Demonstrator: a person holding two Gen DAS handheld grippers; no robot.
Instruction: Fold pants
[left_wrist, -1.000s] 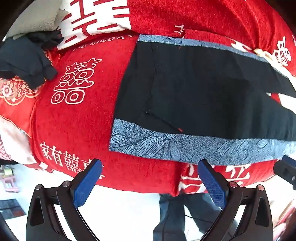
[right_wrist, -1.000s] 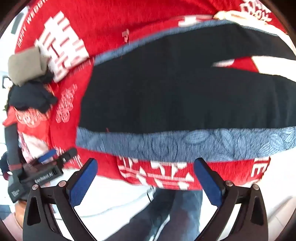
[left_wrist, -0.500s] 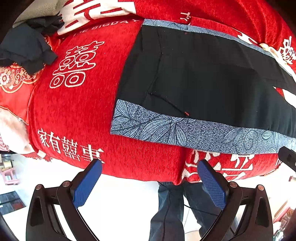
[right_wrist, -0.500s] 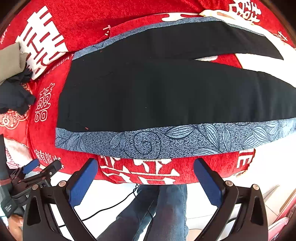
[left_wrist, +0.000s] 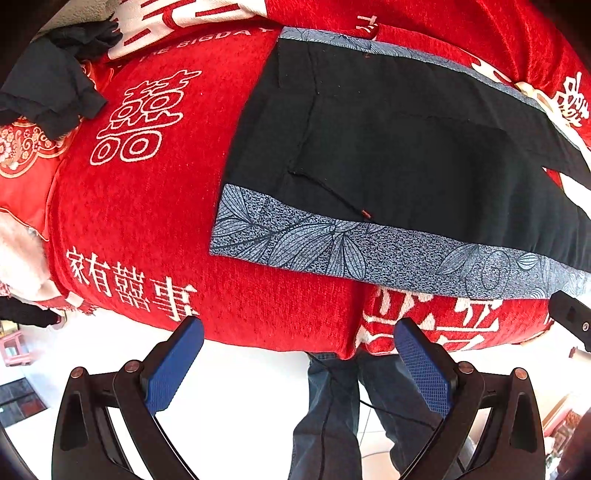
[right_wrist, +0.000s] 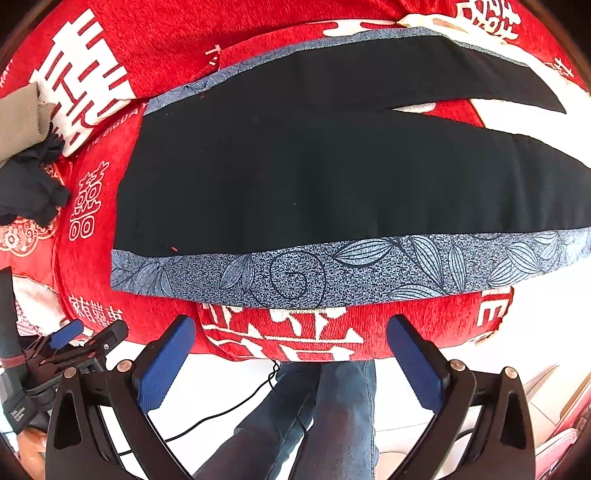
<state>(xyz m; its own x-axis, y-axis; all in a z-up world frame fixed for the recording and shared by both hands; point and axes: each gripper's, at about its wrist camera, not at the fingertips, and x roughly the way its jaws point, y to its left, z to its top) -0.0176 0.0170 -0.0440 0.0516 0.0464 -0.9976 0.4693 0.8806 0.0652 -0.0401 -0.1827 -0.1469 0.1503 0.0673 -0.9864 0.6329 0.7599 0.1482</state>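
- Right wrist view alone shows both legs of the pants (right_wrist: 332, 177) splitting at far right; left wrist view shows only the waist end.
- Pants: black, grey leaf-print side stripes (left_wrist: 369, 251), flat on red cloth (left_wrist: 147, 229).
- Left gripper (left_wrist: 299, 365) and right gripper (right_wrist: 291, 362): jaws apart, empty, off the near edge.

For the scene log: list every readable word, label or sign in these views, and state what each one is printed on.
"家有囍事": white characters on the red cloth, near its front edge.
"囍": large white character on the red cloth, left of the pants.
"...E BIGDA Y...": white letters on the cloth, cut off at both ends.
Other white characters on the cloth: only partly in view, unreadable.
White label on the left gripper: too small to read.
Pants: leaf pattern, no text.
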